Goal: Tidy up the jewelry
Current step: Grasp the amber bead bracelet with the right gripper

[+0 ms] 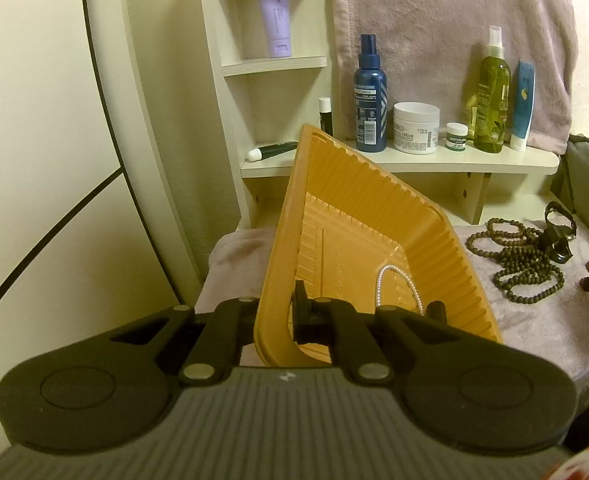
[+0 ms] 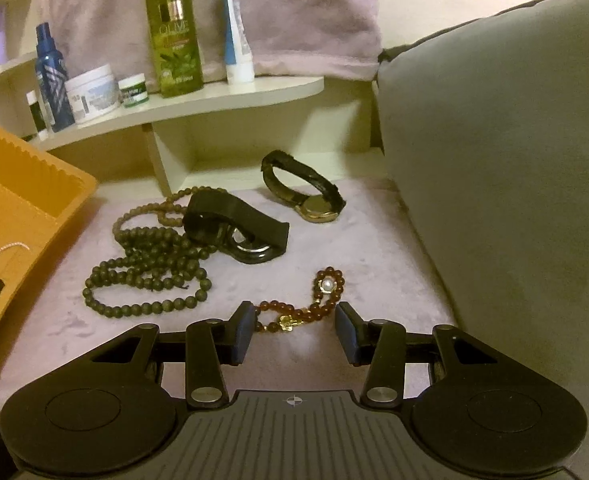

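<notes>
The left claw (image 1: 282,312) was shut tight on the near rim of the orange tray (image 1: 358,216). It held the tray tipped up, so the far corner pointed to the upper middle of the left view and the open side faced right, toward the jewelry. I think it was held that way so things could be dropped in easily. A white pearl string (image 1: 390,284) already lay in the low end of the tray, near the claw. In the right view the tray sat at the left edge, and its long side ran from lower left up toward the middle. The right claw (image 2: 294,330) was about half open and held nothing. It hung just over a red bead bracelet (image 2: 306,308) on the pale cloth (image 2: 374,248) that covered the bench. The bracelet lay between the two fingers (image 2: 242,332), but I could not see them touch it. Its long line ran from the lower middle of the frame up and to the right, and it ended in a small bead ring with a white pearl. I think the claw was lined up across it to pinch it next. Left of it lay a long dark bead necklace (image 2: 146,276) in loose loops. A black watch (image 2: 238,228) lay partly on top of those beads. A gold watch (image 2: 306,188) lay on its side farther back, apart from the rest.
</notes>
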Available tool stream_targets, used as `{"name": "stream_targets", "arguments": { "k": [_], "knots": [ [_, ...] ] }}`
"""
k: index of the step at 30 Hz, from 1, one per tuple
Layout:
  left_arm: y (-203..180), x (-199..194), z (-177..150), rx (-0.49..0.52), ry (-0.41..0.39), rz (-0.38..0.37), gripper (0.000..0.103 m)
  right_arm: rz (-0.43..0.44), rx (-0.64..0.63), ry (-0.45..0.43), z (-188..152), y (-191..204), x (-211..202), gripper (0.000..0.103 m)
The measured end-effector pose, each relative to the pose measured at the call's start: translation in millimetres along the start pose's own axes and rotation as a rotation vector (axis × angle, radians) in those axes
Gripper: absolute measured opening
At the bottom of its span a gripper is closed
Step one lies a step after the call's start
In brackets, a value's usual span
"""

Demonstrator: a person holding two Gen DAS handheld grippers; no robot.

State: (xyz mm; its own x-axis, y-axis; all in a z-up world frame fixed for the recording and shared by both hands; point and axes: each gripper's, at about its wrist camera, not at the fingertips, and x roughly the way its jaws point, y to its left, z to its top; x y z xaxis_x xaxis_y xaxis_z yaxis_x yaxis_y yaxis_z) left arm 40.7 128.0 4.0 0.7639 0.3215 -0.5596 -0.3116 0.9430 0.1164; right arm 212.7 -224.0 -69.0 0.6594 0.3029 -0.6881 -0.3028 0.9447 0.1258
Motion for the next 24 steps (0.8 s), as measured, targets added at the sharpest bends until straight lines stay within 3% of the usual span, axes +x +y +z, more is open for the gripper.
{"name": "stream_targets", "arguments": {
  "k": [4,7,13,24],
  "knots": [
    [0,0,0,0.003,0.0,0.001,0.005,-0.002,0.017,-0.009,2,0,4,0.043],
    [0,-1,0,0.003,-0.001,0.001,0.005,-0.007,0.024,-0.014,4,0,2,0.025],
    [-1,0,0,0.002,-0.001,0.001,0.005,-0.009,0.002,-0.026,4,2,-7,0.0],
    [-2,-1,1,0.002,-0.001,-0.003,0.005,-0.029,-0.006,-0.054,9,-6,-13,0.001]
  ]
}}
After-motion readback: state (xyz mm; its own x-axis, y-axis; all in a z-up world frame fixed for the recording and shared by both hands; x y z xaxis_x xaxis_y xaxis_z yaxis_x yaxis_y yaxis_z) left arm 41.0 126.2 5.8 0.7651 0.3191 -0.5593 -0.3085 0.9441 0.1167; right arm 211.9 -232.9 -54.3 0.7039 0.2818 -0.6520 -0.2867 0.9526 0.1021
